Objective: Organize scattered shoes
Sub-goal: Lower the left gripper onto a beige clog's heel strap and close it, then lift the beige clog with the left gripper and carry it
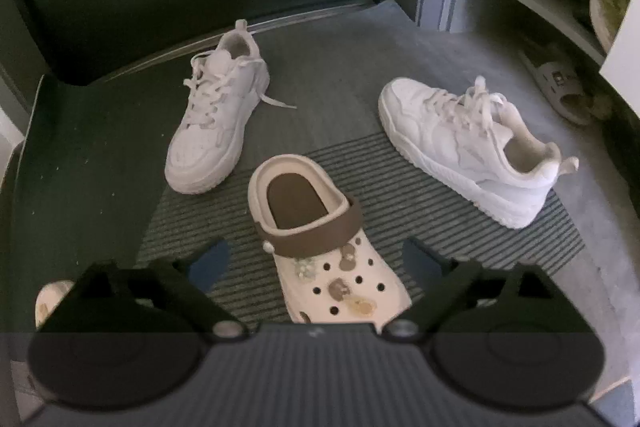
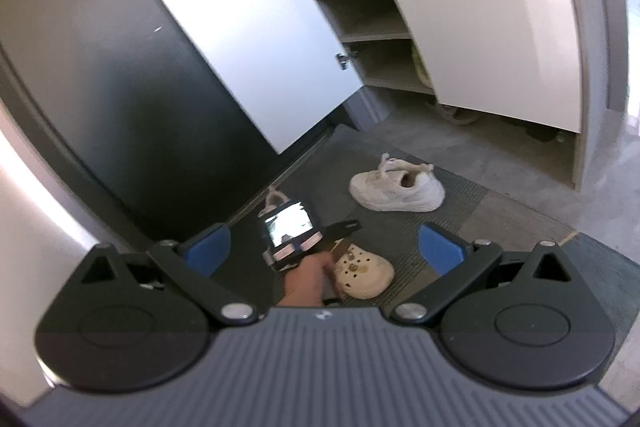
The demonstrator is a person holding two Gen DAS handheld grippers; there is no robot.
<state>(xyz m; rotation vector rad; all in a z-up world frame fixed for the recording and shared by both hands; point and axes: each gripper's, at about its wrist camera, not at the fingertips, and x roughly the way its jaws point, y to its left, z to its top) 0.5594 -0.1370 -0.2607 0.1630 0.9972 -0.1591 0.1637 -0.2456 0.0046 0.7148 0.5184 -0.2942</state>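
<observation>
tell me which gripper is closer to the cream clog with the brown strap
Left. The left gripper hangs open right over the cream clog, its fingers either side of it without touching. The right gripper is open and empty, farther back, looking at both.

The left wrist camera looks steeply down from close above a ribbed doormat (image 1: pixel 400 167), a cream clog (image 1: pixel 320 247) directly beneath its lens. The right wrist camera sits higher and farther back, angled less steeply toward an open shoe cabinet (image 2: pixel 360 15) and its white door (image 2: pixel 248 39). Both views share the mat, the clog (image 2: pixel 366 273) and two white sneakers (image 2: pixel 396 187); the right view also takes in the left gripper (image 2: pixel 344 227) and the hand (image 2: pixel 308 279) holding it.
</observation>
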